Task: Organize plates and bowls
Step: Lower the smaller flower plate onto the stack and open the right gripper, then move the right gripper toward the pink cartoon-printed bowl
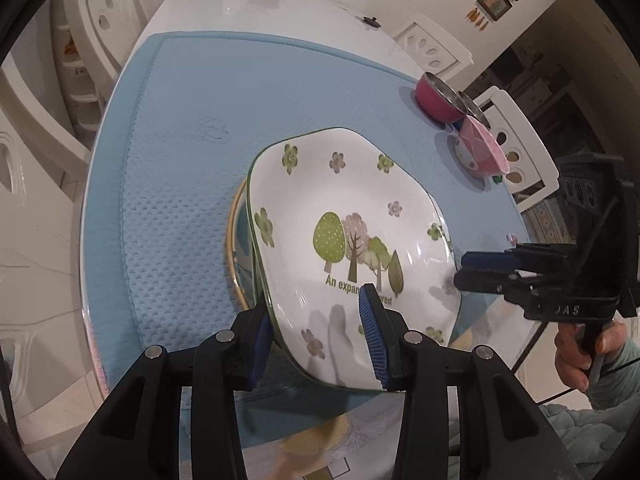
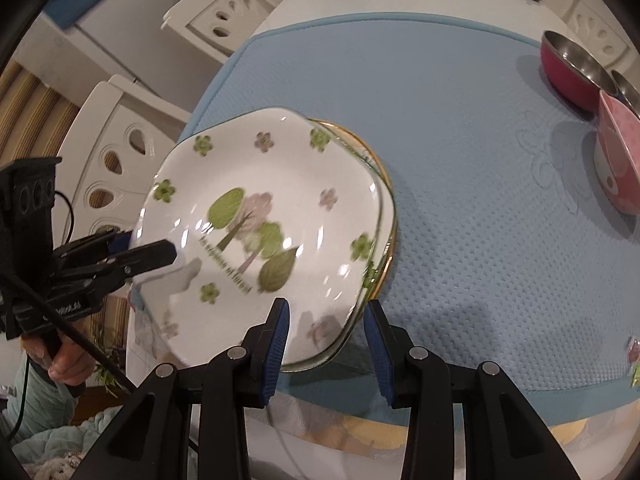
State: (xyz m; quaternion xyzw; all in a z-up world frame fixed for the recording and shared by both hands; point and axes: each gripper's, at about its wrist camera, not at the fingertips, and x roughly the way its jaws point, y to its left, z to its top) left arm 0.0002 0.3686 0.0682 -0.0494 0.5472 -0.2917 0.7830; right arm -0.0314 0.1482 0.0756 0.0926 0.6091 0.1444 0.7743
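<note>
A white squarish plate [image 1: 352, 216] printed with trees and flowers lies tilted over a gold-rimmed plate [image 1: 234, 248] on the blue mat. My left gripper [image 1: 316, 340] is open with its jaws on either side of the white plate's near edge. My right gripper [image 2: 326, 344] is open, its jaws astride the white plate's [image 2: 264, 232] other edge; the gold-rimmed plate [image 2: 386, 216] shows beneath. The right gripper also shows in the left wrist view [image 1: 480, 270], and the left gripper shows in the right wrist view [image 2: 148, 254].
A pink cartoon bowl [image 1: 480, 148] and red steel-lined bowls [image 1: 436, 96] stand at the mat's [image 1: 180, 140] far right, also shown in the right wrist view [image 2: 620, 160] [image 2: 572, 68]. White chairs surround the table. A vase and red dish sit at the far end.
</note>
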